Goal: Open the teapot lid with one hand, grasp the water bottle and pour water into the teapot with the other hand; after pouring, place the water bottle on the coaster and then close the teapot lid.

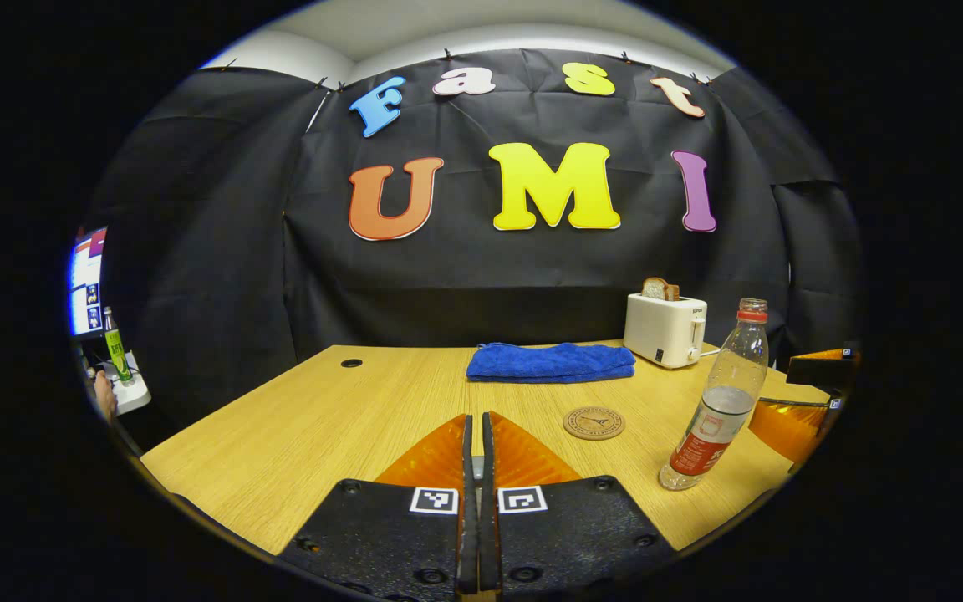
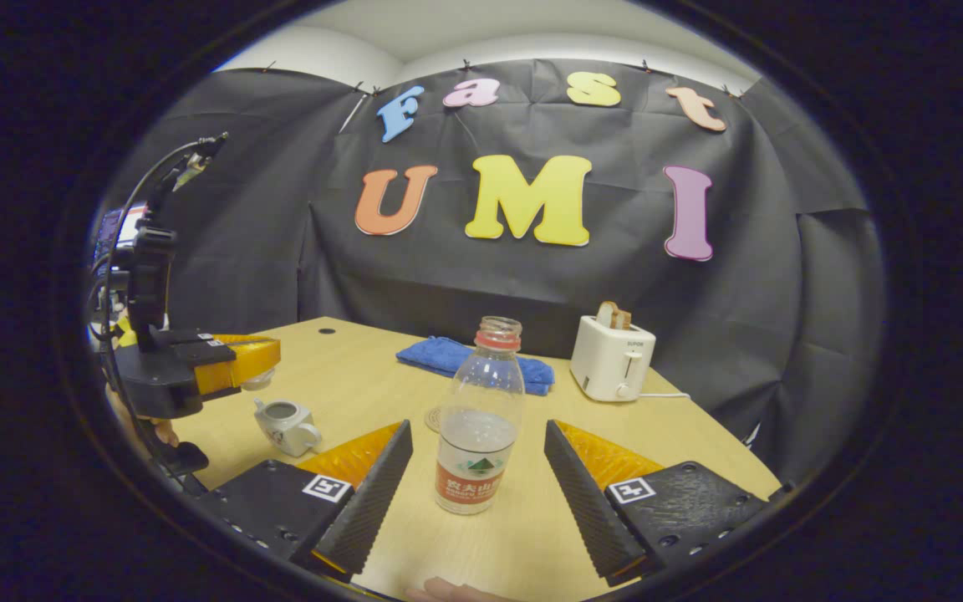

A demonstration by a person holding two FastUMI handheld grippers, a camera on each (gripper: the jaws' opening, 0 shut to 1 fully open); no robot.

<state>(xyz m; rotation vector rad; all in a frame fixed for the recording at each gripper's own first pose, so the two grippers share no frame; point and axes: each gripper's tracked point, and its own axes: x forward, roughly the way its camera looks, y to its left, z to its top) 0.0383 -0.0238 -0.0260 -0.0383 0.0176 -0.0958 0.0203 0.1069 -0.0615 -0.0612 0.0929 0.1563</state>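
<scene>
- Right gripper (image 2: pixel 475 468) gapes wide, water bottle (image 2: pixel 479 418) upright on the counter (image 2: pixel 348 385) between its fingers, untouched.
- Left gripper (image 1: pixel 474 443) pinched nearly closed; whether it grips the lid is unclear.
- Teapot (image 2: pixel 285 425) sits lidless; coaster (image 1: pixel 593 422) near the bottle.

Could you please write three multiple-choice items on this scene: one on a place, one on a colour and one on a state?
1. Where does the bottle stand?
A. Between the right hand-held gripper's open fingers
B. On the coaster
C. On the toaster

2. What colour is the towel?
A. Red
B. Blue
C. White

3. What state is the teapot in?
A. Lid on
B. Open, lid off
C. Tipped over

Key:
1 A, as a finger stands on each side of the bottle, apart from it.
2 B, as the folded towel is plainly blue.
3 B, as the teapot's opening shows and the left hand-held gripper holds the lid.
</scene>
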